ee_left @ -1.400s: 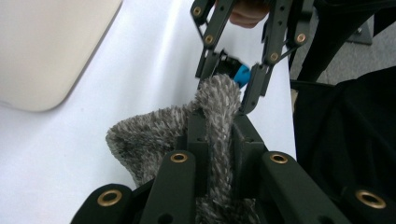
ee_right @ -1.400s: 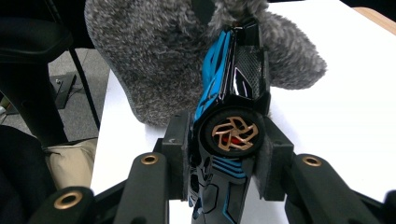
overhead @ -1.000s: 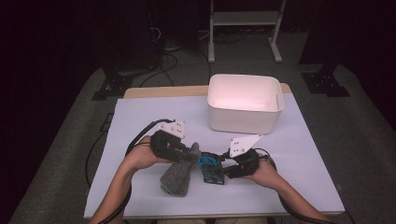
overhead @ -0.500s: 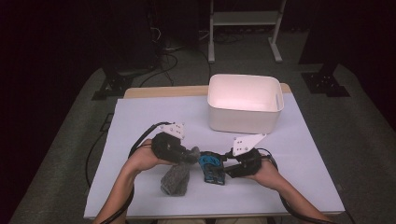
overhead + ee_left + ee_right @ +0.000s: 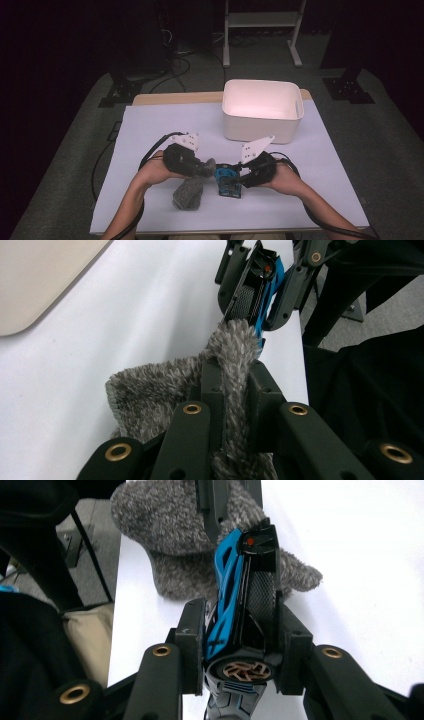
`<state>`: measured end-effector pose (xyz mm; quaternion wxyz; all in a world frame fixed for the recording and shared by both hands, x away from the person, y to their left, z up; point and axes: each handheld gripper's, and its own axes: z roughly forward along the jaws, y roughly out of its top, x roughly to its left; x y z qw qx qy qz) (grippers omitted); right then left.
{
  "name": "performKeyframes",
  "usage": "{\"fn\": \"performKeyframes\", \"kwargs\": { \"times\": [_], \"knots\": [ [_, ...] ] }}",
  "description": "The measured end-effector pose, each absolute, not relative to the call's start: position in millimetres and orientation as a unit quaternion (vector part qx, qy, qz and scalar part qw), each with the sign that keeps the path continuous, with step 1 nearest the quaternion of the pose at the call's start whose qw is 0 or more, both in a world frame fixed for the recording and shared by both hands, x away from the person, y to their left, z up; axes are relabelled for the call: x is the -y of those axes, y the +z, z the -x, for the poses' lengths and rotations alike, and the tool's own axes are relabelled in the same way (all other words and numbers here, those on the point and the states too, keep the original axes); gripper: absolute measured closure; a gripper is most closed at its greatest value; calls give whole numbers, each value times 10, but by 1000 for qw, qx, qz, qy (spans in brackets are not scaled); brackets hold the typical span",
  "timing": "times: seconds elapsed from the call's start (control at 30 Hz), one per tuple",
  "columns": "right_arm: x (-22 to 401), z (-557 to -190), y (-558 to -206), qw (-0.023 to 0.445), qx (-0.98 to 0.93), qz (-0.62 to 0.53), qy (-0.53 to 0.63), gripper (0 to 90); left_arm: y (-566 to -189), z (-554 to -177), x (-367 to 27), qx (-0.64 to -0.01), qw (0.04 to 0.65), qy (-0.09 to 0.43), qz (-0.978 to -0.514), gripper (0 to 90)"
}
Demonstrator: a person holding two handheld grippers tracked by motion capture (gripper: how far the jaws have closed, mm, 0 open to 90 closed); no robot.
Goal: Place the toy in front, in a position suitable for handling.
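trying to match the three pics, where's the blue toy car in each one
High view: the car sits low centre on the table, in the right claw.
Left gripper view: top right, beyond the grey cloth's tip.
Right gripper view: centre, clamped on its side between the jaws.
Shared landmark: the grey cloth, touching the car in all three.

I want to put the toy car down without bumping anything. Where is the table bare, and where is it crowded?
Bare: the sheet left of the white bin, behind the left gripper, and the strip right of the right gripper, in front of the bin. Crowded: the front middle, where the grey cloth, the blue toy car and both grippers meet.
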<state>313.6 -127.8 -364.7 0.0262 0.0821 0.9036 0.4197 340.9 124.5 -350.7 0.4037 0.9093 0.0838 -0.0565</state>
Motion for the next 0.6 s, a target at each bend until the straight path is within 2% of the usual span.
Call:
{"fn": "performKeyframes", "kwargs": {
  "times": [0.6],
  "knots": [
    [1269, -3144, -3603, 8, -932, -75, 354, 601, -3538, -3399, -1055, -59, 396, -68, -914, 806]
  ]
}}
